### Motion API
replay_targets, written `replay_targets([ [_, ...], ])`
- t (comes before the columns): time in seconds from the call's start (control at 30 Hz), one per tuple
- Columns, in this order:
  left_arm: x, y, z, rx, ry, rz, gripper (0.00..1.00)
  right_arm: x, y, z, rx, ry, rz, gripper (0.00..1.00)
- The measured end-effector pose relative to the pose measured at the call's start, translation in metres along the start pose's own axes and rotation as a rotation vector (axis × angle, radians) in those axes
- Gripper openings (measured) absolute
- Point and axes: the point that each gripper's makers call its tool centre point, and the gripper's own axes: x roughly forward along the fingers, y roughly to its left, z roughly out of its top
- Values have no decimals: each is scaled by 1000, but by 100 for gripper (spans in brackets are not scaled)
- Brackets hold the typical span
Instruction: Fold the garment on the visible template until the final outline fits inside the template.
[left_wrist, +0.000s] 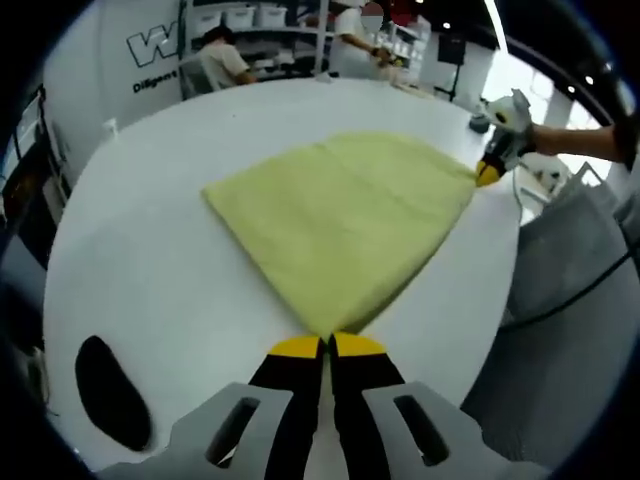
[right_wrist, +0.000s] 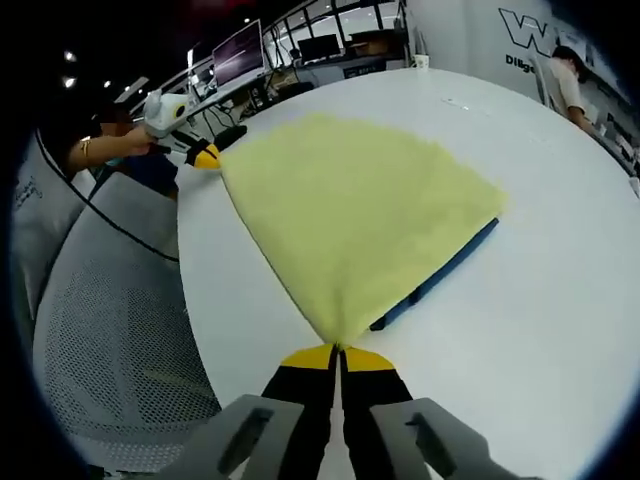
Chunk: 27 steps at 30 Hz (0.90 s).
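Each claw, left and right, pinches a yellow garment corner; blue template peeks beneath.

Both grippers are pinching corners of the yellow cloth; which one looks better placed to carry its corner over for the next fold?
Probably the right gripper. It is shut on a corner of the yellow garment beside the blue template edge peeking out there. The left gripper is shut on another corner and can anchor.
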Motion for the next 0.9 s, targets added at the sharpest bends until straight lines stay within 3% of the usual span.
replay_targets([
  [0.07, -2, 2, -12, -25, 64, 6, 1, -3, -3, -10, -6, 39, -43, 0],
  [0.1, -3, 3, -12, -18, 65, 14, 0, -5, -2, -14, -7, 47, -56, 0],
  [0.13, -11, 14, -17, 3, 90, 78, 0, -13, 5, -14, 5, 36, -70, 0],
  [0.2, -17, 20, -18, -4, 82, 98, 0, -21, 14, -7, 38, -29, -74, 0],
  [0.23, -25, 24, -19, -39, 77, 120, 0, -19, 14, 0, 107, -95, -67, 0],
  [0.3, -31, 27, -18, -52, 59, 142, 0, -28, 24, 5, 134, -140, -59, 0],
  [0.37, -41, 25, -9, -88, -26, 161, 0, -37, 38, 9, 148, -172, -60, 11],
  [0.47, -48, 8, -1, -131, -91, 137, 3, -35, 39, 11, 136, -190, -82, 28],
  [0.6, -56, -7, 5, -153, -169, 155, 19, -48, 57, 25, 205, -282, -102, 39],
  [0.63, -59, -6, 9, -148, -189, 187, 22, -50, 62, 28, 236, -299, -90, 44],
  [0.67, -63, -1, 13, -162, -233, 220, 24, -49, 61, 32, 240, -321, -92, 49],
  [0.73, -70, -14, 28, -192, -323, 204, 28, -55, 63, 40, 233, -373, -132, 62],
  [0.83, -75, -21, 36, -222, -381, 205, 45, -60, 63, 42, 221, -379, -199, 82],
  [0.9, -77, -18, 35, -157, -352, 250, 61, -60, 63, 41, 225, -373, -243, 88],
])
